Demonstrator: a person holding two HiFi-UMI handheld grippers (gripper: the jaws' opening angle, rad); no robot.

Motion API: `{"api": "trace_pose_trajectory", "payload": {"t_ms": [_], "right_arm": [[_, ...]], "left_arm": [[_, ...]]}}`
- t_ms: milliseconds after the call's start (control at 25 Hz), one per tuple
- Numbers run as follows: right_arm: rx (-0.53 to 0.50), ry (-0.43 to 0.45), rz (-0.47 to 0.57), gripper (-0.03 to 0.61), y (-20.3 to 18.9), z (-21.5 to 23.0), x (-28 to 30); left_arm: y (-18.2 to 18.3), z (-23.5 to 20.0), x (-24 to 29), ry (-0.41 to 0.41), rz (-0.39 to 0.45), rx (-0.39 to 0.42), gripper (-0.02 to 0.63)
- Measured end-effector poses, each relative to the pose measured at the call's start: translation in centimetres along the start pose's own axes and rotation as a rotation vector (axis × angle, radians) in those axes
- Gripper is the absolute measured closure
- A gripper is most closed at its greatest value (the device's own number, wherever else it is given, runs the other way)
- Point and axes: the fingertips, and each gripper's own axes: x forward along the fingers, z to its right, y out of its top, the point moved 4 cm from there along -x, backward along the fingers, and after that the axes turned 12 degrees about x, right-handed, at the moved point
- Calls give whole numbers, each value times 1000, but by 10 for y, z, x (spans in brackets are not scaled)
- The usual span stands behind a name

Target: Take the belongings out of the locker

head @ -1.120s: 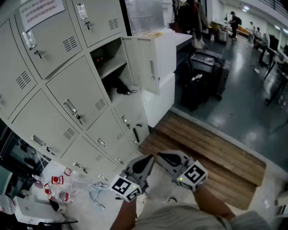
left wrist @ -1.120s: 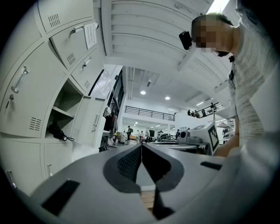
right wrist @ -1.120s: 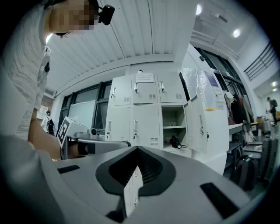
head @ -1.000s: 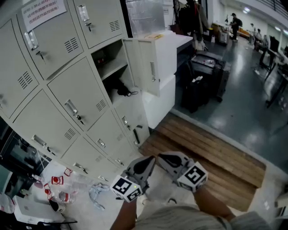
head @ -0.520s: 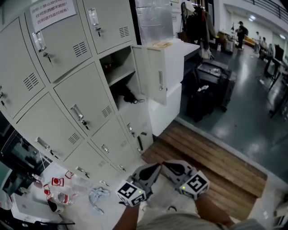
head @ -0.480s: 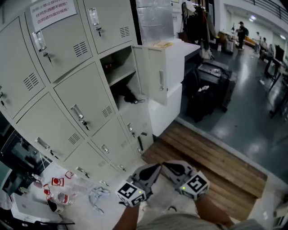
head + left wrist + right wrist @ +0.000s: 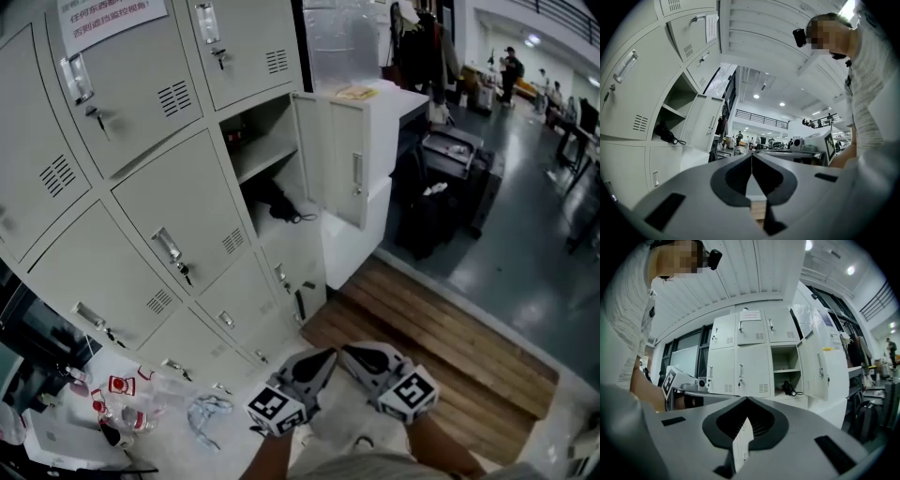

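The open locker (image 7: 272,173) stands in the middle row of the cream locker bank, its door (image 7: 349,161) swung out to the right. A black bundle with a cord (image 7: 277,202) lies on its lower shelf; it also shows as the black bundle (image 7: 666,133) and the black bundle (image 7: 789,388). Something small and dark (image 7: 234,135) sits on the upper shelf. My left gripper (image 7: 325,355) and right gripper (image 7: 347,352) are low in the head view, side by side, well short of the locker. Both are shut with nothing held: left gripper (image 7: 751,155), right gripper (image 7: 746,399).
A wooden pallet (image 7: 441,330) lies on the floor ahead of the grippers. Black suitcases (image 7: 442,183) stand beyond a white cabinet (image 7: 386,117) to the right of the locker. Bottles and plastic litter (image 7: 131,408) lie at the lower left. People stand far off in the hall.
The head view has shifted, so the open locker now sits further right and looks nearer. Both grippers stay shut and close together at the bottom.
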Motion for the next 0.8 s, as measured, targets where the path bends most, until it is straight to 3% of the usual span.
{"api": "trace_pose_trajectory", "payload": {"t_ms": [160, 800], "right_arm": [[-6, -23, -25, 577, 2, 6, 33], [7, -62, -45, 575, 16, 16, 185]], "left_arm": [[-15, -36, -7, -8, -26, 51, 609], [-11, -183, -47, 14, -6, 66, 609]]}}
